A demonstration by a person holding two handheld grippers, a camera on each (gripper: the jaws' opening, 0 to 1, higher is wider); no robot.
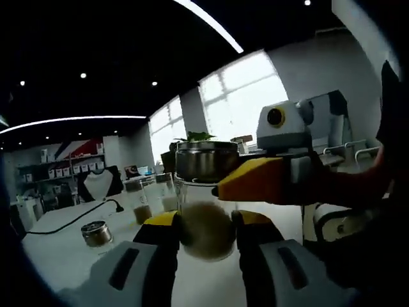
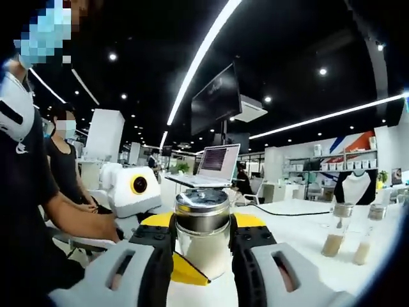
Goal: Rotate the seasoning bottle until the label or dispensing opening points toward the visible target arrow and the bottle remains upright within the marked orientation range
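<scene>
On the white table (image 2: 300, 224), the seasoning bottle (image 2: 202, 233) stands upright, pinched low on its glass by the left gripper (image 1: 206, 231) and just under the metal cap (image 2: 202, 202) by the right gripper (image 2: 201, 238). Two jars (image 2: 337, 229) stand far right.

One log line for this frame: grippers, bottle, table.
left gripper: shut on bottle | right gripper: shut on bottle, near cap | bottle: upright | loose cap: on table
</scene>
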